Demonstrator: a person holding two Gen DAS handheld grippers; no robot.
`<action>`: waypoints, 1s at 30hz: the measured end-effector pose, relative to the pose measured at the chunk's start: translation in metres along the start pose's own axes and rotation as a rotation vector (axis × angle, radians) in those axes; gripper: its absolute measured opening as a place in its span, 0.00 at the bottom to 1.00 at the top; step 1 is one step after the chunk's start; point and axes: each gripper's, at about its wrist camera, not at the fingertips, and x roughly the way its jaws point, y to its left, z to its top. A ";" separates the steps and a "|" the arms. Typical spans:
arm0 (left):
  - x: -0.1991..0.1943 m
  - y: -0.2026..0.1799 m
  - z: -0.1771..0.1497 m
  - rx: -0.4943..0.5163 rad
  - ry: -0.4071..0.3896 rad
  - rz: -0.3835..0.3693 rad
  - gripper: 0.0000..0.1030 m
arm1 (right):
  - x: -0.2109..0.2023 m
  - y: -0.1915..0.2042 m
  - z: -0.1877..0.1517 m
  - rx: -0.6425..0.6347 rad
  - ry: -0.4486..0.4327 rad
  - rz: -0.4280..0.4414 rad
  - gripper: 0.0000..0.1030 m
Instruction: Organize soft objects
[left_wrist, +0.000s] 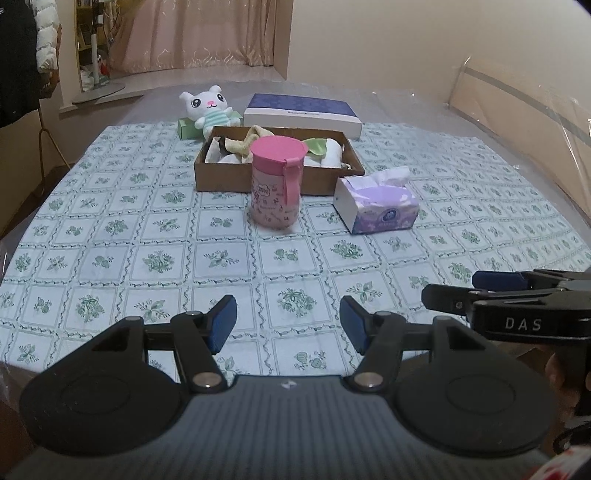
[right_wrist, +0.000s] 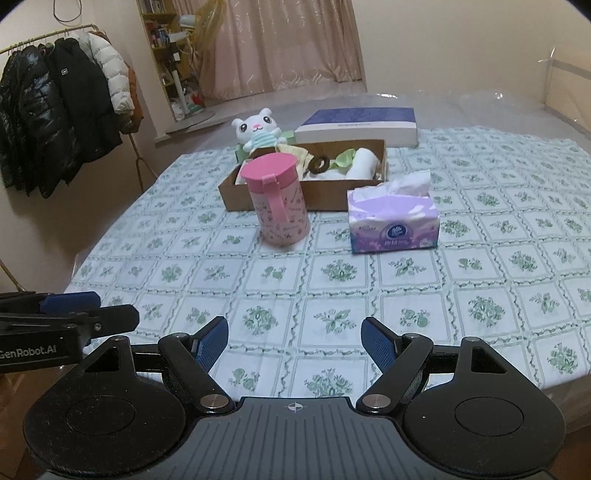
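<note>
Nearest, the left claw and the right claw are held released and empty above the patterned counter. Farther on, a pink canister and a tissue pack are seen before the cardboard box of soft cloths. Behind it, a plush toy is propped.

Both grippers hang side by side, tilted downward. The left gripper has its jaws spread wide, blue pads facing each other with nothing between them. The right gripper is just as wide apart and empty too. In the left wrist view the right one pokes in at the edge, just beside.
</note>
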 end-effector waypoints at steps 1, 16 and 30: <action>0.000 -0.001 0.000 0.000 0.001 0.002 0.57 | 0.000 0.000 -0.001 -0.002 0.002 0.001 0.76; 0.007 -0.004 0.000 0.007 0.015 0.004 0.58 | 0.003 -0.002 0.000 0.000 0.010 -0.003 0.76; 0.009 -0.004 0.000 0.010 0.016 0.001 0.58 | 0.004 -0.002 0.002 0.003 0.011 -0.008 0.76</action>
